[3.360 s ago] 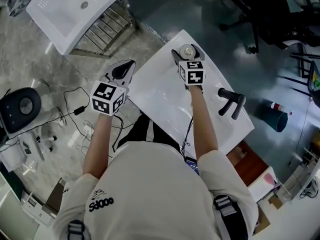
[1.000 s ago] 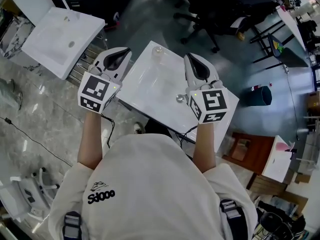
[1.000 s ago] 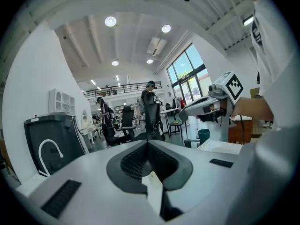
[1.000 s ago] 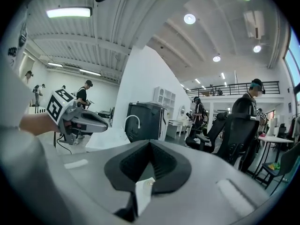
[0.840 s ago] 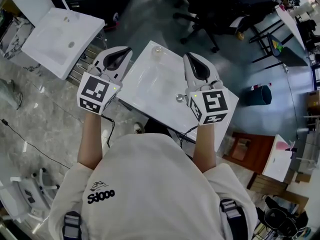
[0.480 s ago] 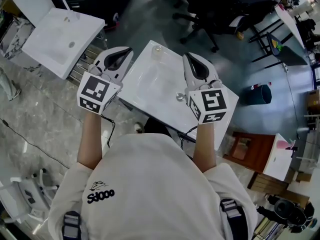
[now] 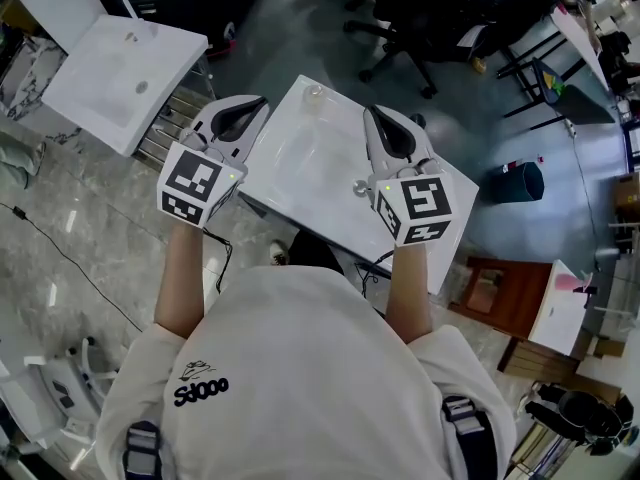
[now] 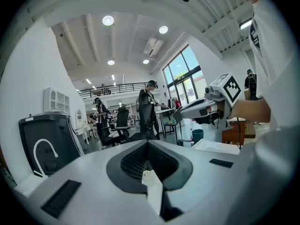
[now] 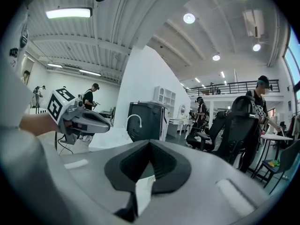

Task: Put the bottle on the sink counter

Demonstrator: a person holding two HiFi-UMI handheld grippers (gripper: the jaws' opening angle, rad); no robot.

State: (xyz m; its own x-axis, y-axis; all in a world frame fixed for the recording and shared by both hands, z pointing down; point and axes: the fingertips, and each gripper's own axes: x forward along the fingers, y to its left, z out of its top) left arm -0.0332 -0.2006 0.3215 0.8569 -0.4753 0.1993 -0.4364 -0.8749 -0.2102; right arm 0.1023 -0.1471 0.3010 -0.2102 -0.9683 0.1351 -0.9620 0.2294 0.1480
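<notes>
Has come away from the bottle (image 7: 315, 93); has left it standing alone at the far corner of the white surface (image 7: 300, 163), well apart from both tools; a few seconds ago had the right tool (image 7: 372, 116) stretched out right at that bottle; now holds that tool pulled back to the near side and lifted up over the right part of the surface; keeps it shut tight with nothing inside; holds the left tool (image 7: 255, 103) up by the left edge of the surface, shut as well and empty; has hardly moved either tool in the last second; points both out into the big room, not down at the bottle. Looks like the job is done, with the bottle sitting on the sink top and free of any grip; seems to need no more reaching; could only go wrong with a bump, with the bottle so close to the far edge.
</notes>
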